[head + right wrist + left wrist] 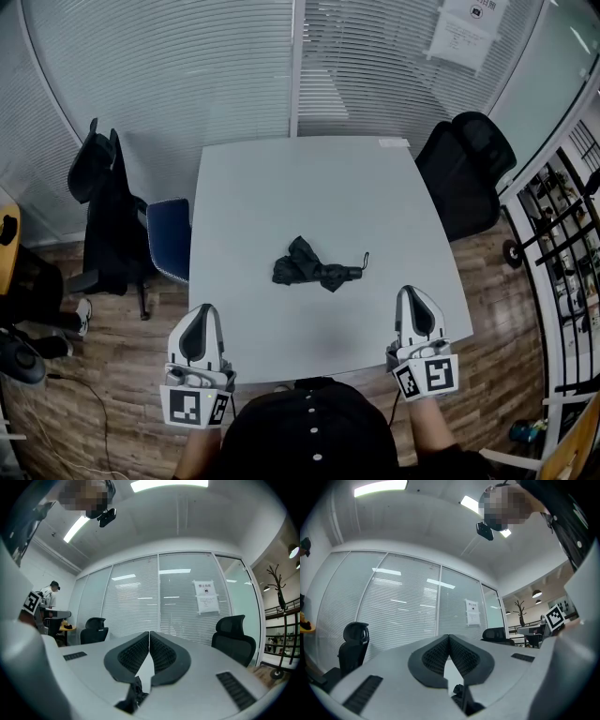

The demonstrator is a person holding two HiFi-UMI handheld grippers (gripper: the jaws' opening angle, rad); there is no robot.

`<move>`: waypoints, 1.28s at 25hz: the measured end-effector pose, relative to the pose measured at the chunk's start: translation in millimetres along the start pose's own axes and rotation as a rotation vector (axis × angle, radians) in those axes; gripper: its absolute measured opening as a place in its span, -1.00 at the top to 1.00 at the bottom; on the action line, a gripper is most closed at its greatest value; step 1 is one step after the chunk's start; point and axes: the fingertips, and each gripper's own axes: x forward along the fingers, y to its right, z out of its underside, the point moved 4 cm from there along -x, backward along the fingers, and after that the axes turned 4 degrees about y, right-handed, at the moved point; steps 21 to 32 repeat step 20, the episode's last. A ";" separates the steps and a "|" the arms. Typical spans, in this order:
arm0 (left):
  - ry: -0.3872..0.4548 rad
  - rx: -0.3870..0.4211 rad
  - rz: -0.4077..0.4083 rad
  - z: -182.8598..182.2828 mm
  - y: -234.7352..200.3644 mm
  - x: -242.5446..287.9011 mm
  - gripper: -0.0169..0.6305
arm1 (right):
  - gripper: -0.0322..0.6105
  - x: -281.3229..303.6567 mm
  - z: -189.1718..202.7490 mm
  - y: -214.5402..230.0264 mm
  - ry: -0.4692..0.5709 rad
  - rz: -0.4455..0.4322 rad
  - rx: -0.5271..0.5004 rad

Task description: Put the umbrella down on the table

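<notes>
Head view: umbrella [317,267] on table [281,187], beyond left gripper [202,319] and right gripper [413,300], both closed.

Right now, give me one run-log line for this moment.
umbrella: lying folded on table, untouched | left gripper: shut, empty, clear of umbrella | right gripper: shut, empty, clear of umbrella

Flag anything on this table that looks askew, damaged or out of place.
Only the umbrella: it lies near the middle of the table with its black canopy loose and bunched rather than wrapped tight. Nothing else stands out.
</notes>
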 end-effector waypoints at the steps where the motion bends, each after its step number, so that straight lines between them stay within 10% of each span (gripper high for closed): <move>1: 0.001 -0.001 -0.001 0.0 -0.2 0.4 0.91 | 0.80 1.1 0.0 0.3 0.000 0.000 0.000; 32: 0.002 -0.011 0.000 1.0 -2.8 5.5 0.91 | 0.81 19.2 6.7 -6.0 -0.023 -0.025 -0.026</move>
